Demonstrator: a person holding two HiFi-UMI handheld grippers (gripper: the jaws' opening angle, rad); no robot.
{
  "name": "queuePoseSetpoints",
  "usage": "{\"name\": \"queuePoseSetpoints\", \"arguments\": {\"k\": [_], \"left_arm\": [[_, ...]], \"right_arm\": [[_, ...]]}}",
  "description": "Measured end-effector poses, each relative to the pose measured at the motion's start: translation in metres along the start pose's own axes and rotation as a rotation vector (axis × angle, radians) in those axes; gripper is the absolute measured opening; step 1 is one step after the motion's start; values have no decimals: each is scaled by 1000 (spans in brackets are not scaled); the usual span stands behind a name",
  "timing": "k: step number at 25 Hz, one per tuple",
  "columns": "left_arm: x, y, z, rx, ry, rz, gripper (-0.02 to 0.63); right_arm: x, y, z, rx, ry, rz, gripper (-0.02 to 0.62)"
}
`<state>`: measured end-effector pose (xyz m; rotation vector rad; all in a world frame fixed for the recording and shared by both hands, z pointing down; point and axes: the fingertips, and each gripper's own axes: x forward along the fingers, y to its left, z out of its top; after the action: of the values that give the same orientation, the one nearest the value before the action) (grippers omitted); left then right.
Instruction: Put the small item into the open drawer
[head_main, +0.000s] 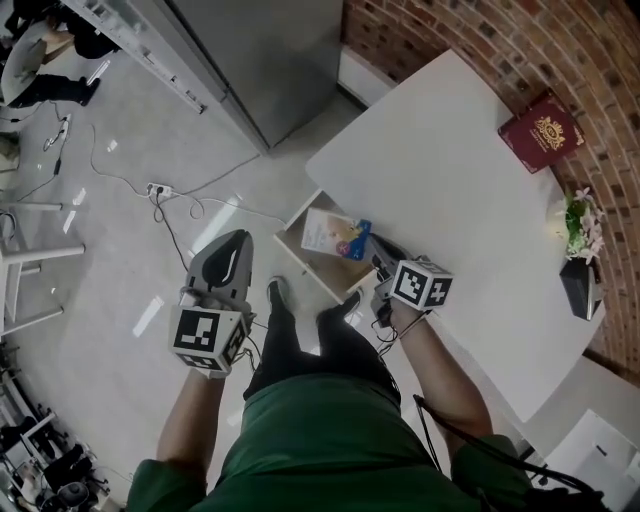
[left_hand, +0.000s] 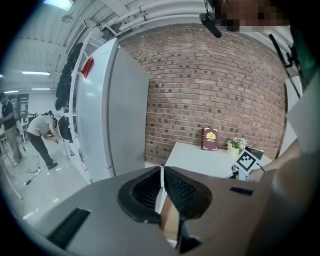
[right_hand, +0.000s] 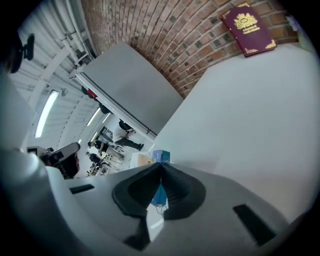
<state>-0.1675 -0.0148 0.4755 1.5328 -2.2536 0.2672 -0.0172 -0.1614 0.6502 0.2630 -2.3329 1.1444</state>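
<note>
Bright, even light is falling from ceiling lights (left_hand: 59, 4) and glaring in patches off the floor (head_main: 148, 315). Fisheye distortion is bowing the brick wall (left_hand: 215, 90), the corners are going black, and the left tool (left_hand: 161, 182) is blurring close to the lens.

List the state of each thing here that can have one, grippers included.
drawer: open, things inside
blue item: at the right gripper's tips over the drawer; held or resting, cannot tell
left gripper: jaws together, nothing between them
right gripper: jaws together
red book: closed, upright
potted plant: upright
tall grey cabinet: shut
</note>
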Motion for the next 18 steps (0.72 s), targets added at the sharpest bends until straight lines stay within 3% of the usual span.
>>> {"name": "queuePoseSetpoints", "arguments": {"k": [10,18], "left_arm": [[15,44,-25,66,54,-119,14],[21,70,-57,110,111,-189,14]], "right_arm": [[22,-11,-67,189,-74,-116,12],[58,-86,-120,345,-145,-306,12]]}}
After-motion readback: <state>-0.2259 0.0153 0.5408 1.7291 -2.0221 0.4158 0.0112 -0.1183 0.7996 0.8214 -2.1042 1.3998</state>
